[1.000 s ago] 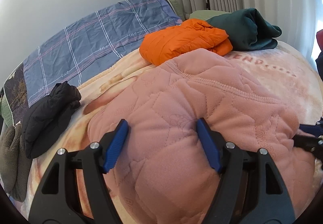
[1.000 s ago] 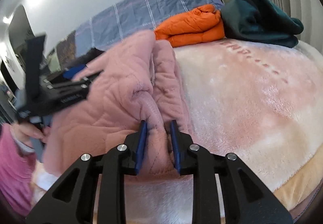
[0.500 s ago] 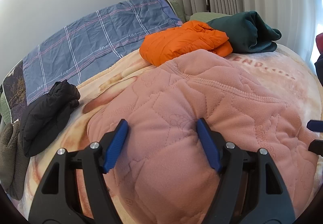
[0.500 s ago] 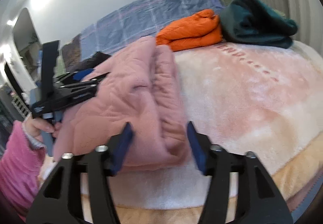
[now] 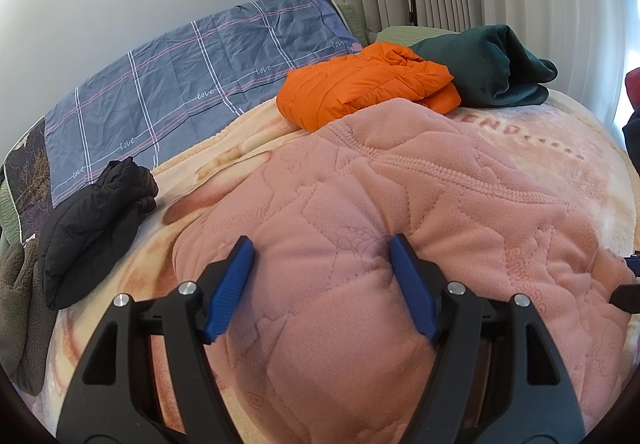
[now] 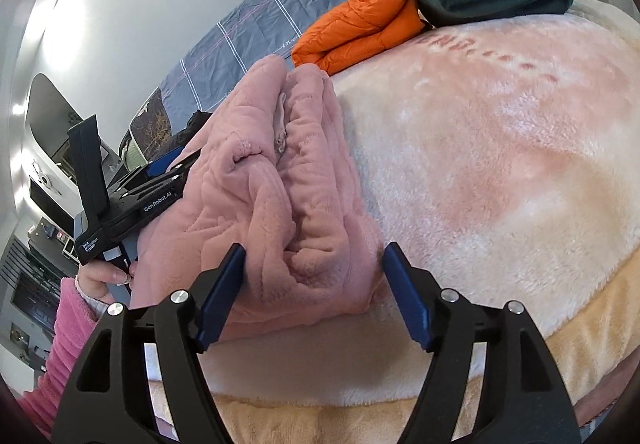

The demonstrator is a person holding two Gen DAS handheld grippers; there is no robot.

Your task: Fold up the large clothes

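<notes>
A pink quilted fleece garment (image 5: 400, 228) lies folded in a thick bundle on the plush bed blanket (image 5: 560, 148). My left gripper (image 5: 320, 280) is open, its blue pads wide apart over the garment's near end. In the right wrist view the same garment (image 6: 280, 180) lies at the left. My right gripper (image 6: 312, 284) is open, its pads either side of the bundle's near end without pinching it. The left gripper body (image 6: 132, 200) shows at the garment's far side, held by a hand in a pink sleeve.
A folded orange puffer jacket (image 5: 360, 92) and a folded dark green garment (image 5: 488, 64) lie at the head of the bed. A black jacket (image 5: 92, 224) lies at the left. A blue plaid pillow (image 5: 192, 92) leans on the wall. Curtains hang behind.
My right gripper has let go of the pink garment: its jaws opened wide and it drew back toward the bed's edge. The left gripper stayed open over the garment.
</notes>
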